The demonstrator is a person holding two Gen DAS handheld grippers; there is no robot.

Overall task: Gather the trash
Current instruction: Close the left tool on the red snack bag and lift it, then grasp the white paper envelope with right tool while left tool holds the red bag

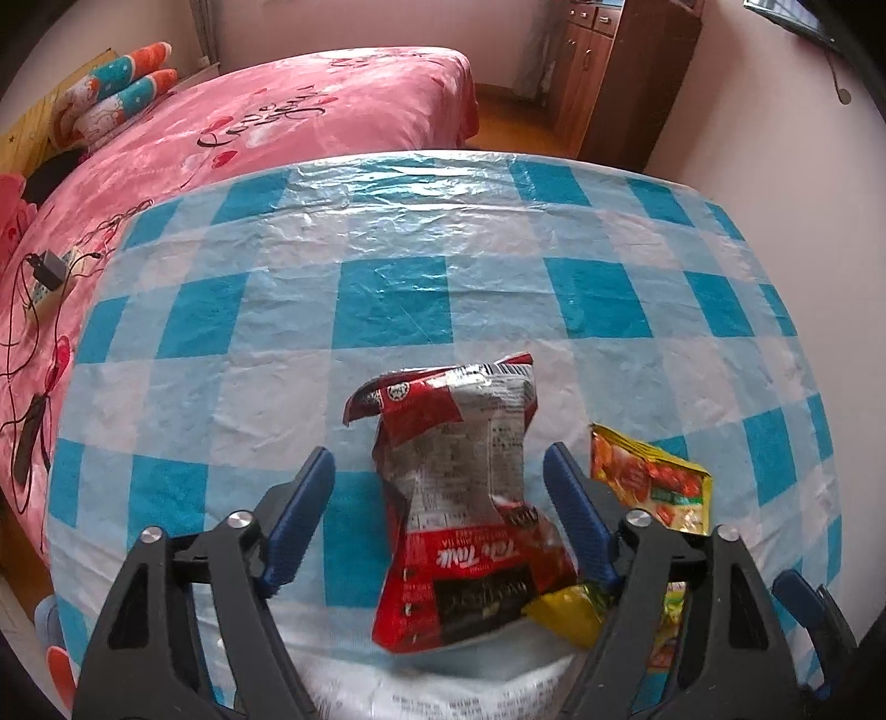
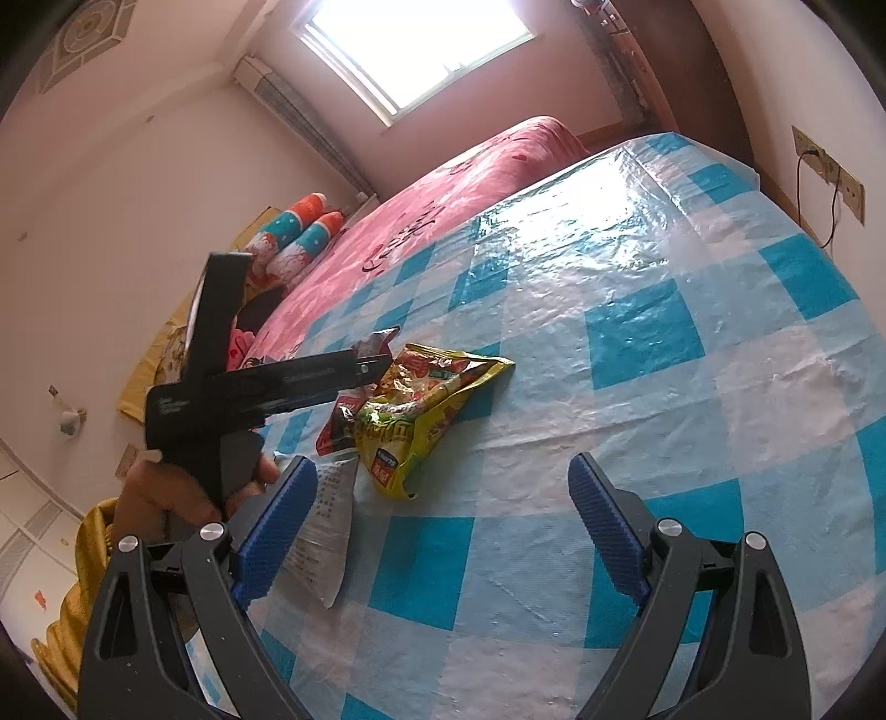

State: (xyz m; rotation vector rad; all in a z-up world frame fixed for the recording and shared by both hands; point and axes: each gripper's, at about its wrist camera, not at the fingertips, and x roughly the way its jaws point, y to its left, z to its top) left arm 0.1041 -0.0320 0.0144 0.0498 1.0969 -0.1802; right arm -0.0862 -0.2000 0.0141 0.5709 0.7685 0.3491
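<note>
Jaws spread on left gripper [image 1: 440,468], straddling red wrapper [image 1: 459,498] without touching; right gripper [image 2: 443,493] gapes empty beside it.

Table [image 1: 387,310] in front of me carries a crinkled plastic cloth, blue-and-white check, glaring where daylight hits its far edge. Just beyond it stands a bed [image 1: 310,127] under a pink printed cover; two orange-and-teal bolster pillows [image 1: 127,83] lie at its head. A black charger and tangled cables [image 1: 44,271] lie on the cover near the bed's side. Walls pale pink-white. Bright window [image 2: 415,50] high on the far wall, a radiator [image 2: 310,122] under it. Brown wooden cabinet [image 1: 614,72] in the corner, wood floor [image 1: 515,122] at its foot. Wall socket [image 2: 828,166] with a plugged cord on the right-hand wall.
</note>
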